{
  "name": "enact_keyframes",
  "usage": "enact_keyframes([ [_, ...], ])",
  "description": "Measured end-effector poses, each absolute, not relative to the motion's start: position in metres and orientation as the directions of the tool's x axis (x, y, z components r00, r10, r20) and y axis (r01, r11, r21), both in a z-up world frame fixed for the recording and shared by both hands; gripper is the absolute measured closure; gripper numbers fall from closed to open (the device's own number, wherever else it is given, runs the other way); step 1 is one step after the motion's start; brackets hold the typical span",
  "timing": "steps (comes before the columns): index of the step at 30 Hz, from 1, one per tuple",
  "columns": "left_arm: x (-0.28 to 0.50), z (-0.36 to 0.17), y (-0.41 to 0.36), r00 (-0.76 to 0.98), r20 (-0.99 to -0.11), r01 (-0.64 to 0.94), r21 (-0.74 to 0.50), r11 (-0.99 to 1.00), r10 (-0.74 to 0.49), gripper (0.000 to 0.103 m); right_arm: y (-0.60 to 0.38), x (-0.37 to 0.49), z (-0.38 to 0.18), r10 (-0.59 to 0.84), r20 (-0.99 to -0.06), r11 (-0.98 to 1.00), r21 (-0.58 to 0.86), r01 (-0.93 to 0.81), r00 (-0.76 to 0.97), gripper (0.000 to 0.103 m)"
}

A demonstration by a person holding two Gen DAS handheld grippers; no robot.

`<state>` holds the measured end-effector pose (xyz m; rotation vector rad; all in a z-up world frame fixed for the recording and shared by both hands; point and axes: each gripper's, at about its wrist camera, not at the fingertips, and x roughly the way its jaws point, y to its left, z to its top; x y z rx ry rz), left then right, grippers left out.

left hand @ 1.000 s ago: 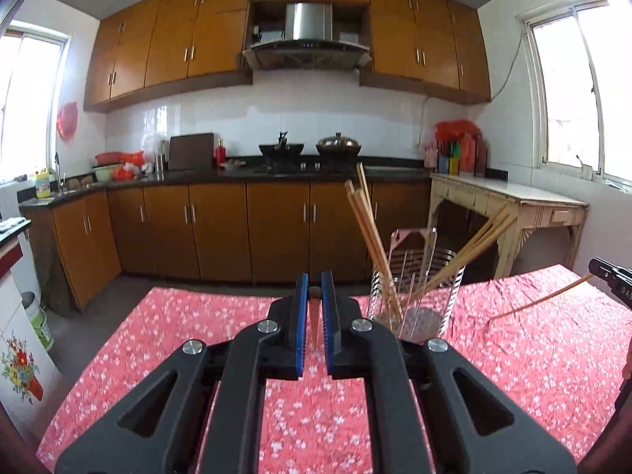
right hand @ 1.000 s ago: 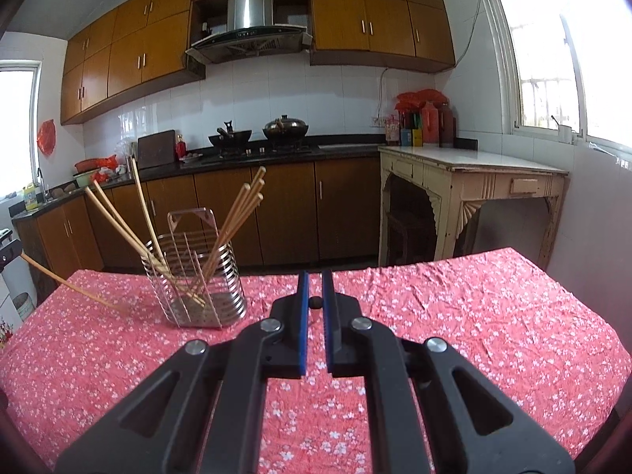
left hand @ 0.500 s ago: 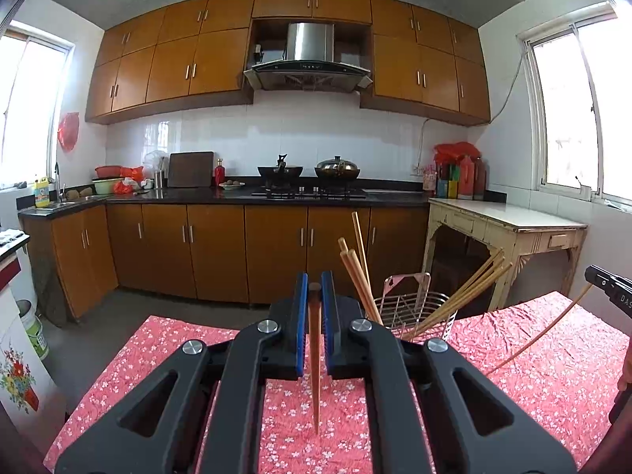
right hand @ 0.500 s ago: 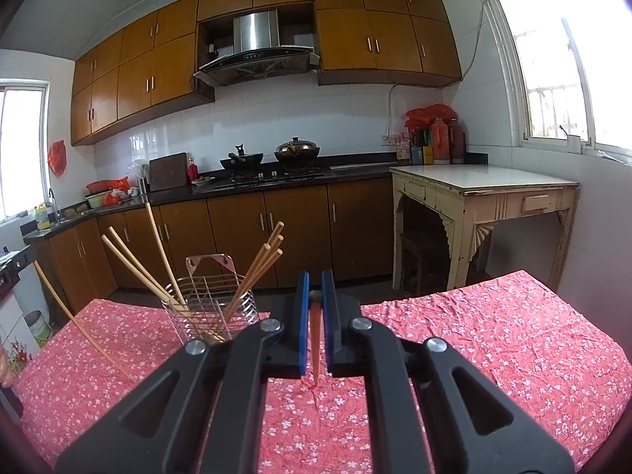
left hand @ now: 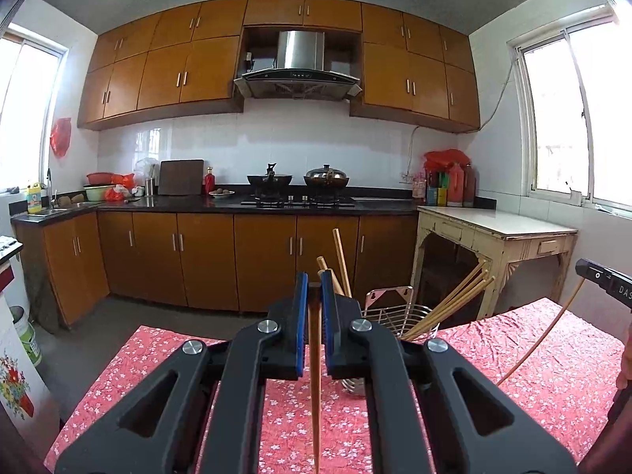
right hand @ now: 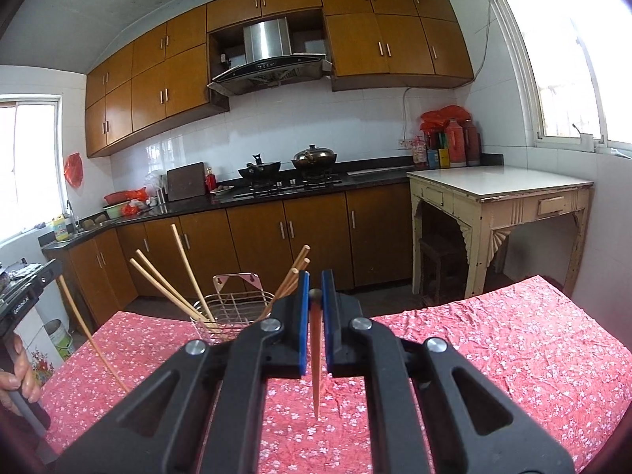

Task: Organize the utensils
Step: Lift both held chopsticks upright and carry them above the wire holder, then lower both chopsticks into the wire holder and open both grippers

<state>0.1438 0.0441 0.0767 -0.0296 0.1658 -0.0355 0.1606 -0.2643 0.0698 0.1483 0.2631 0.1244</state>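
Kitchen, white tiled wall (left hand: 300, 134); orange-brown upper cabinets (left hand: 189, 75) flanking steel range hood (left hand: 298, 63); matching lower cabinets (left hand: 205, 260) under black counter (left hand: 189, 203); two pots on hob (left hand: 300, 197); cream side table (left hand: 493, 233) with worn paint at right; bright windows (left hand: 592, 110) both sides, daylight; grey floor (left hand: 102, 339); worktop under red floral cloth (left hand: 553, 355)

chopsticks (right hand: 158, 282) in rack (right hand: 231, 312), probably on table (right hand: 513, 339)
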Motion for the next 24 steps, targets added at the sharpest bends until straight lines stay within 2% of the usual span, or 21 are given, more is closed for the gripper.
enact_keyframes([
  [15,0.152,0.134,0.008,0.989,-0.080,0.121,-0.037,0.992,-0.124,0.096,-0.241,0.163,0.142,0.247,-0.151,0.962,0.156,-0.223,0.957,0.096],
  [24,0.177,0.164,-0.007,0.988,-0.069,0.136,-0.073,0.988,-0.141,0.096,-0.220,0.186,0.178,0.296,-0.125,0.947,0.167,-0.274,0.947,0.096],
])
